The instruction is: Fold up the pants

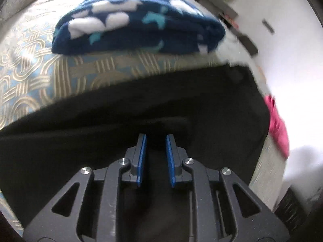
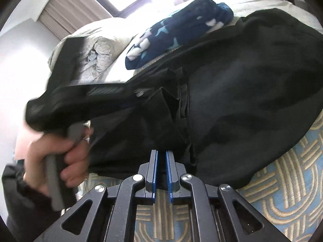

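The black pants (image 2: 232, 92) lie bunched across the patterned bedspread (image 2: 286, 183), their near hem clenched in the right gripper (image 2: 161, 153), while the left gripper (image 1: 156, 137) hovers released above the cloth.

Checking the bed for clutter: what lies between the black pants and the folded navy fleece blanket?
In the left wrist view, only a bare strip of the blue-and-gold patterned bedspread separates the black pants from the folded navy fleece blanket.

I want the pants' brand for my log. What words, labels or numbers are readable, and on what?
None can be read.
Black pants: a pale printed mark inside the waistband and a small tag beside it, both too blurred to read.
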A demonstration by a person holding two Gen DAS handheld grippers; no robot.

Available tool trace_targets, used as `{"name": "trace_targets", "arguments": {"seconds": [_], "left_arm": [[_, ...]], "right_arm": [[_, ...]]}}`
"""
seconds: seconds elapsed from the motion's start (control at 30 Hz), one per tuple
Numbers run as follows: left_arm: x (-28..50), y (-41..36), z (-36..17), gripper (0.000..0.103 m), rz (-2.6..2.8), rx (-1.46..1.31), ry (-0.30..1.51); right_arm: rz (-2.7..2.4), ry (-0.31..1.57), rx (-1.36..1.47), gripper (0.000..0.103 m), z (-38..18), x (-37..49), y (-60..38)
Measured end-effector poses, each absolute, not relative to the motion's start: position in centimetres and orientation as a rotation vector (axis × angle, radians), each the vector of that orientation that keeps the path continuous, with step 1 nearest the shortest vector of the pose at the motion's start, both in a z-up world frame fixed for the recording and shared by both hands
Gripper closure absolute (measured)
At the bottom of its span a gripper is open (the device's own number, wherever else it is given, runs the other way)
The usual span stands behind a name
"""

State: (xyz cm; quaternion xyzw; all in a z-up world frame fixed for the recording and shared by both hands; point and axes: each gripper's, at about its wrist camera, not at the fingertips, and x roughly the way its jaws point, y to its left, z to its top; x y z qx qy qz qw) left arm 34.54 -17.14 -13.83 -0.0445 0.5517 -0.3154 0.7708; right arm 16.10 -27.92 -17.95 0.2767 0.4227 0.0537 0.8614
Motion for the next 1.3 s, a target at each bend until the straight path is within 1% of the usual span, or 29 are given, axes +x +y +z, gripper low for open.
{"name": "trace_targets", "arguments": {"seconds": [0.13,0.17,0.2,0.3,0.4,0.43,0.47,0.5,0.53,0.57,0.6,0.63,0.77,0.97,1.07,1.1,1.13,1.17,1.2,1.23,1.27,1.3], "left_arm": [[35.6,-17.0,-14.1,0.082,-0.643,-0.122,1.156],[35.8,-16.9,-14.2,0.082,-0.625,-0.116,1.137],[35.9,-16.8,-14.4,0.082,-0.605,-0.115,1.128],[35.8,-16.0,-14.7,0.082,-0.616,-0.174,1.116],[35.6,-15.3,-14.5,0.082,-0.625,-0.202,1.114],[35.6,-14.8,-14.1,0.080,-0.633,-0.209,1.112],[35.1,-14.2,-13.7,0.076,-0.653,-0.221,1.103],[34.3,-13.7,-13.4,0.065,-0.675,-0.230,1.096],[33.3,-13.4,-13.2,0.056,-0.705,-0.227,1.088],[32.3,-13.4,-13.2,0.056,-0.731,-0.206,1.085],[31.3,-13.5,-13.2,0.056,-0.751,-0.163,1.090],[30.5,-13.7,-13.3,0.056,-0.764,-0.129,1.095],[28.2,-13.9,-13.8,0.056,-0.825,-0.103,1.112],[26.1,-13.4,-13.8,0.056,-0.895,-0.121,1.132],[25.2,-13.3,-14.0,0.056,-0.907,-0.115,1.128],[25.0,-13.2,-14.0,0.056,-0.909,-0.122,1.124],[24.9,-13.1,-14.0,0.056,-0.912,-0.131,1.123],[24.7,-12.9,-14.0,0.056,-0.916,-0.143,1.126],[24.6,-12.9,-13.9,0.056,-0.921,-0.152,1.127],[24.4,-12.7,-13.8,0.056,-0.928,-0.158,1.128],[24.3,-12.7,-13.7,0.056,-0.935,-0.160,1.129],[24.1,-12.7,-13.6,0.056,-0.938,-0.160,1.129]], "right_arm": [[0.139,0.872,0.624,0.095,-17.4,15.7,-28.7],[0.143,0.846,0.635,0.093,-16.8,15.5,-29.3],[0.145,0.826,0.645,0.088,-16.2,15.4,-29.8],[0.140,0.790,0.677,0.076,-14.8,15.5,-31.9],[0.157,0.811,0.707,0.076,-14.5,17.2,-34.1],[0.198,0.837,0.746,0.074,-14.9,18.5,-35.0],[0.244,0.856,0.783,0.067,-15.3,19.7,-35.5],[0.292,0.881,0.832,0.057,-15.8,20.7,-36.0],[0.335,0.911,0.889,0.053,-16.5,21.9,-36.5],[0.371,0.939,0.932,0.045,-17.1,23.1,-36.9],[0.388,0.963,0.941,0.041,-17.4,24.1,-37.0],[0.388,0.995,0.925,0.040,-17.7,25.1,-37.0],[0.309,1.073,0.819,0.040,-18.2,27.8,-36.5],[0.375,1.151,0.780,0.040,-18.6,30.4,-34.2],[0.361,1.167,0.692,0.040,-18.4,31.6,-32.8],[0.359,1.168,0.673,0.042,-18.2,31.6,-32.4],[0.350,1.167,0.649,0.046,-18.2,31.9,-32.2],[0.331,1.170,0.619,0.067,-18.1,32.1,-31.9],[0.341,1.177,0.610,0.082,-18.2,32.2,-31.9],[0.365,1.182,0.612,0.088,-18.3,32.3,-31.6],[0.369,1.176,0.601,0.091,-18.2,32.4,-31.3],[0.368,1.166,0.583,0.092,-17.9,32.4,-31.2]]}}
